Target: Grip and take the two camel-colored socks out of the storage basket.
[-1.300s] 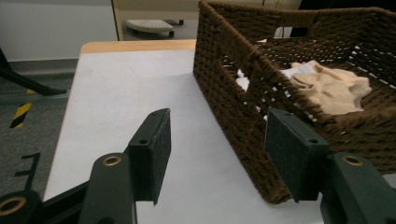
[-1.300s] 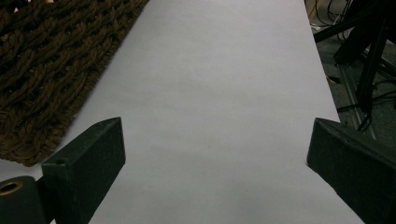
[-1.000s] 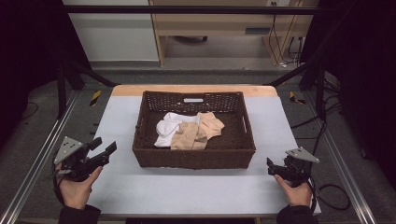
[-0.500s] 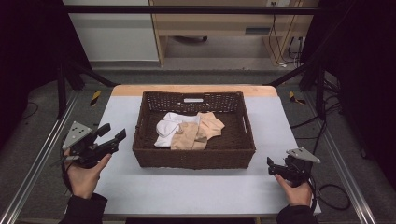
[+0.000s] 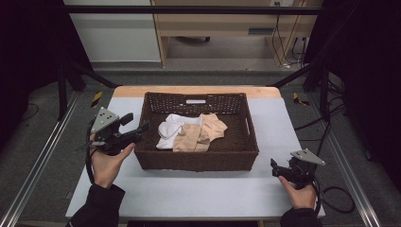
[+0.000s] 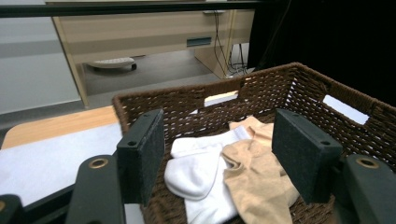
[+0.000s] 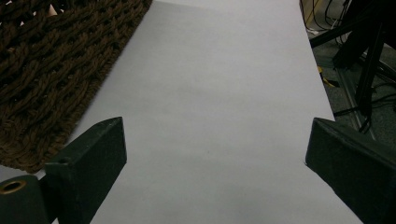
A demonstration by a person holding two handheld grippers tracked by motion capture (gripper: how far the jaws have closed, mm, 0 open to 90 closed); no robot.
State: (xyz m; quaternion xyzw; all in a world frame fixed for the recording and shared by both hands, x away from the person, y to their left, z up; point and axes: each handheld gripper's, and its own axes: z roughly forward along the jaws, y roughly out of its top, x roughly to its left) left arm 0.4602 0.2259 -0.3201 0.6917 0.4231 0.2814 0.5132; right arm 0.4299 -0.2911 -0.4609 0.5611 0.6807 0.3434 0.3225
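A brown wicker basket (image 5: pixel 196 161) stands mid-table, holding a white sock (image 5: pixel 170 130) and a beige sock (image 5: pixel 201 135) side by side. My left gripper (image 5: pixel 136 123) hovers at the basket's left rim, pointing into it. Its jaws have just been opening, they stand open, and nothing is between them. The left gripper view looks past the left gripper (image 6: pixel 219 140) over the basket rim (image 6: pixel 187 95) at the white sock (image 6: pixel 196 172) and beige sock (image 6: pixel 257 177). My right gripper (image 5: pixel 274 169) rests open on the table at the basket's front right corner. In its own view the right gripper (image 7: pixel 215 140) has bare table between its jaws, with the basket wall (image 7: pixel 46 70) to the left.
The white table top (image 5: pixel 198 194) has a wooden strip (image 5: pixel 198 90) along its far edge. Metal rails (image 5: pixel 42 156) run down the left side. Cables (image 5: pixel 338 194) lie on the floor at right, and a wooden desk (image 5: pixel 227 23) stands beyond the table.
My left hand has risen and moved right and forward, from the table's left edge to the basket's left rim. The right hand has stayed where it was.
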